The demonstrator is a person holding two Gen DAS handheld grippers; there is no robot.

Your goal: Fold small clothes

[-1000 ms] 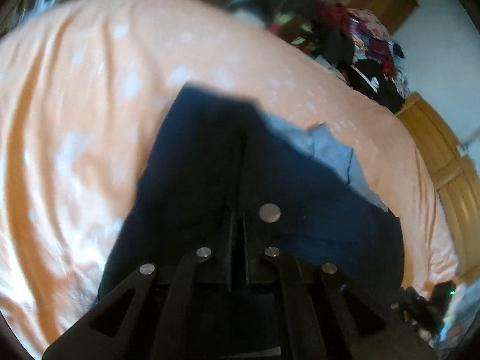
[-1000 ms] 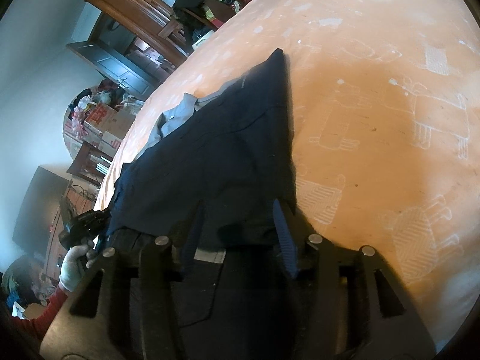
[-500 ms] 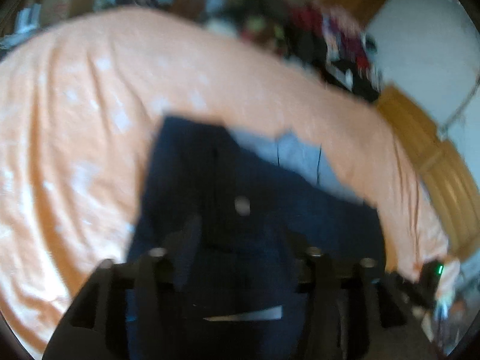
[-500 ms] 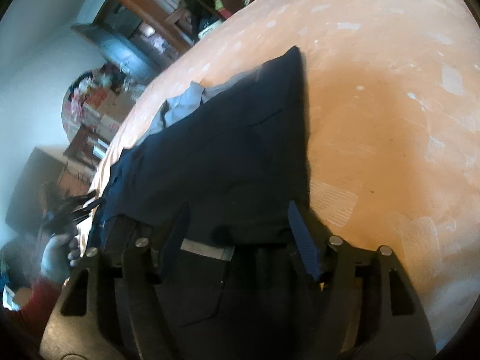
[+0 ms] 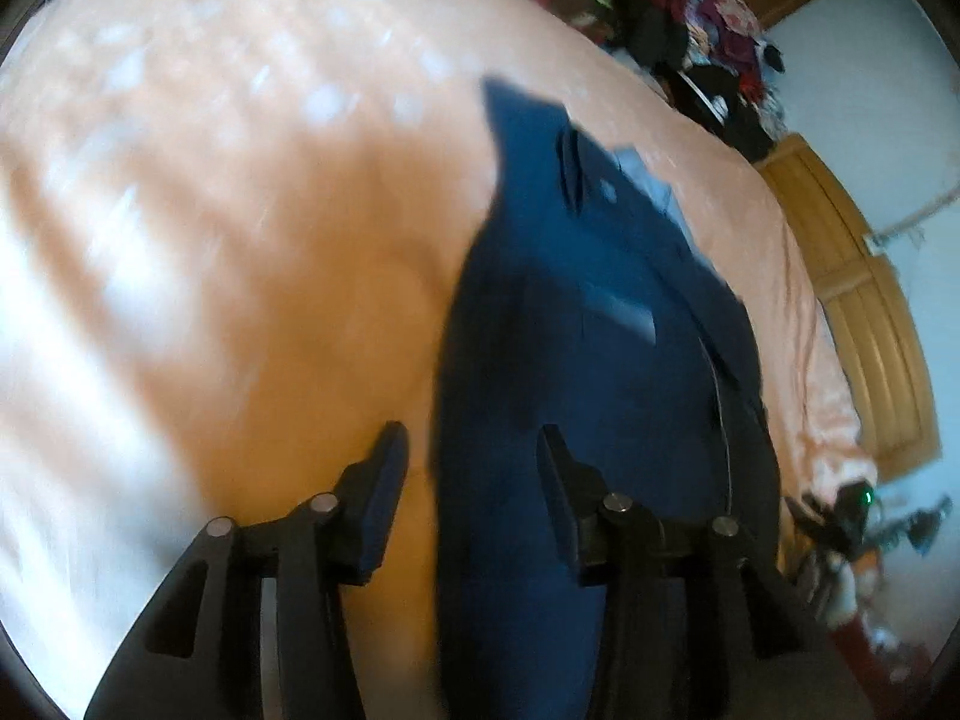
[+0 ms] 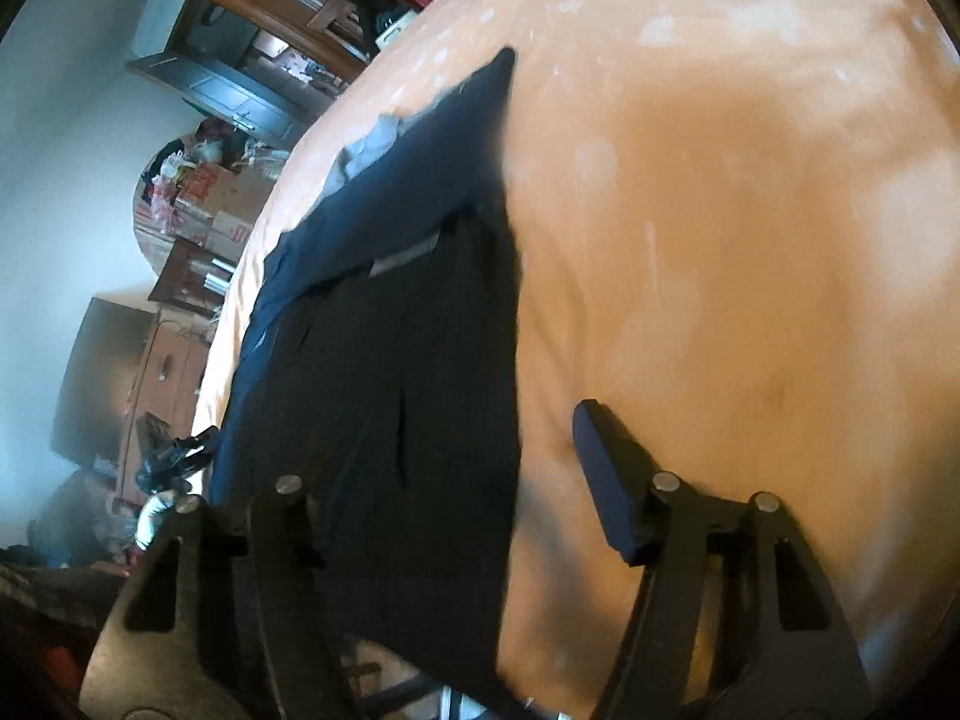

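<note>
So the dark navy garment (image 5: 600,360) is lying flat on the orange bedspread (image 5: 240,240), folded into a long shape with one pointed corner at its far end. A bit of lighter grey-blue fabric (image 5: 651,177) pokes out from under the garment's far edge, on the side toward the wooden headboard (image 5: 870,312).

Left gripper (image 5: 474,468) has its jaws spread wide and nothing clamped in them. From the left wrist view, one finger sits over bare bedspread just beside the garment's long edge, and the other finger is over the garment itself, so that edge runs up between the two. Can't tell if either finger is actually touching the cloth, the shot is pretty blurry.

Right gripper (image 6: 456,474) is also spread wide with nothing held. Its blue-padded finger (image 6: 606,480) hangs over bare bedspread just beside the garment's other long edge; its other finger is hard to make out against the dark cloth.

In the right wrist view you can see a pale strip (image 6: 402,257) across the garment, roughly mid-length. Beyond the garment's far end there's a messy pile of clothes (image 5: 702,42) off the bed, and past the garment's side in the right view, a dark cabinet (image 6: 234,93) and stacked boxes (image 6: 204,204).
</note>
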